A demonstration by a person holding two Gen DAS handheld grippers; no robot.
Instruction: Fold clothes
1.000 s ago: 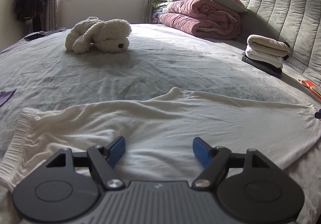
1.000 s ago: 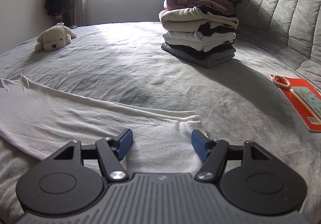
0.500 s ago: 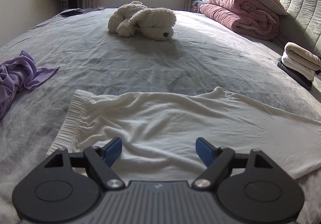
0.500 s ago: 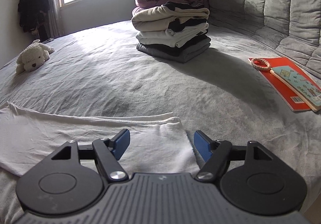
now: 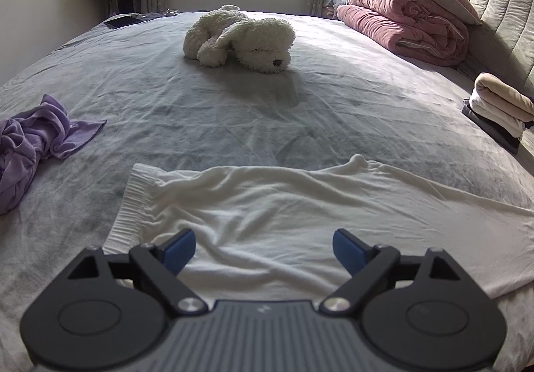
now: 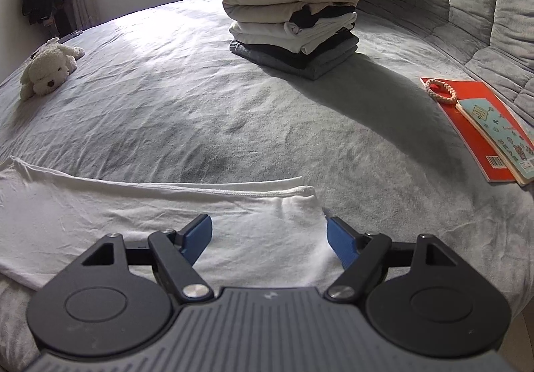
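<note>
White trousers [image 5: 283, 212] lie flat across the grey bed, ribbed waistband [image 5: 130, 205] at the left. My left gripper [image 5: 263, 247] is open and empty, just above the cloth near the waistband end. The trouser leg end [image 6: 233, 222] shows in the right wrist view, its hem at the right. My right gripper [image 6: 268, 238] is open and empty over that hem corner. A stack of folded clothes [image 6: 293, 28] stands further back on the bed; it also shows in the left wrist view [image 5: 500, 108].
A white plush dog [image 5: 240, 38] lies mid-bed. A crumpled purple garment [image 5: 30, 145] lies at the left. A rolled pink quilt [image 5: 410, 25] sits by the padded headboard [image 6: 467, 5]. Red books [image 6: 484, 128] with a bead bracelet [image 6: 440, 91] lie at the right.
Both grippers have shifted: the left view swung left and brought the purple garment in; the right view swung right toward the hem and books. Both stay open.
</note>
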